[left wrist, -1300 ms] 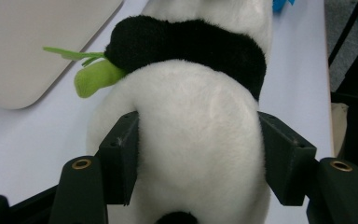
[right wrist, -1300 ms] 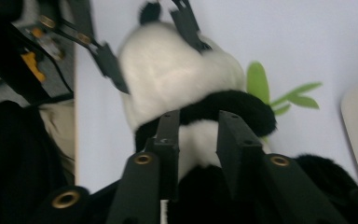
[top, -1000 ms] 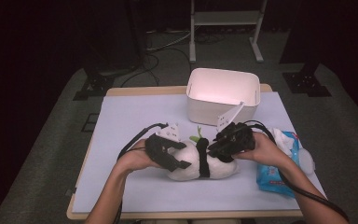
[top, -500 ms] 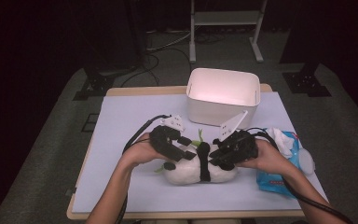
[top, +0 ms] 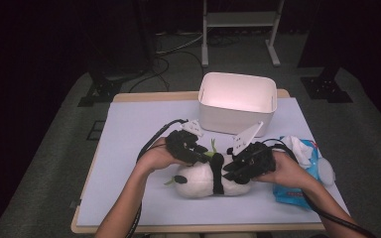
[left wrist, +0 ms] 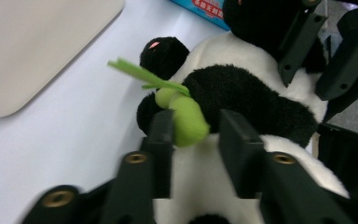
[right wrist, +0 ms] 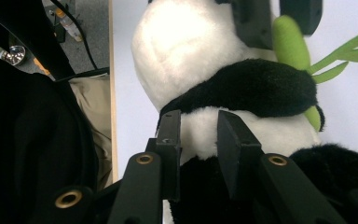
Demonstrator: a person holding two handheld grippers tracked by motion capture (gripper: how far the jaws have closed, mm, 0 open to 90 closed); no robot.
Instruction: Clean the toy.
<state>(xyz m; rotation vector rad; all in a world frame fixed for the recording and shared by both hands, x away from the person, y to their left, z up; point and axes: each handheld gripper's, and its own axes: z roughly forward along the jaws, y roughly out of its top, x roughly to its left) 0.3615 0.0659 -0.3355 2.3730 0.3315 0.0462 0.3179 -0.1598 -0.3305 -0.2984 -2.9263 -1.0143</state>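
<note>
Near the bottom middle of the high view, a toy panda [top: 206, 179] lies on its side on the table [top: 129, 129], in front of the white bin [top: 237, 101]. Both grippers are on it.

The left gripper [left wrist: 191, 140] has just been closing, and its jaws now pinch the green bamboo stick [left wrist: 186, 119] on the panda's front. The right gripper [right wrist: 198, 133] has been opening a little, yet its jaws are nearly together, nipping the white fur by the black band.

To lift the panda well, I think both hands should go up together, slow and even (soft fur slips easily). The stick is thin, so a hard tug could tear it.

Both hands come in from the bottom edge, palms on top, grippers tipped toward each other. A blue pack [top: 297, 173] lies at right.
</note>
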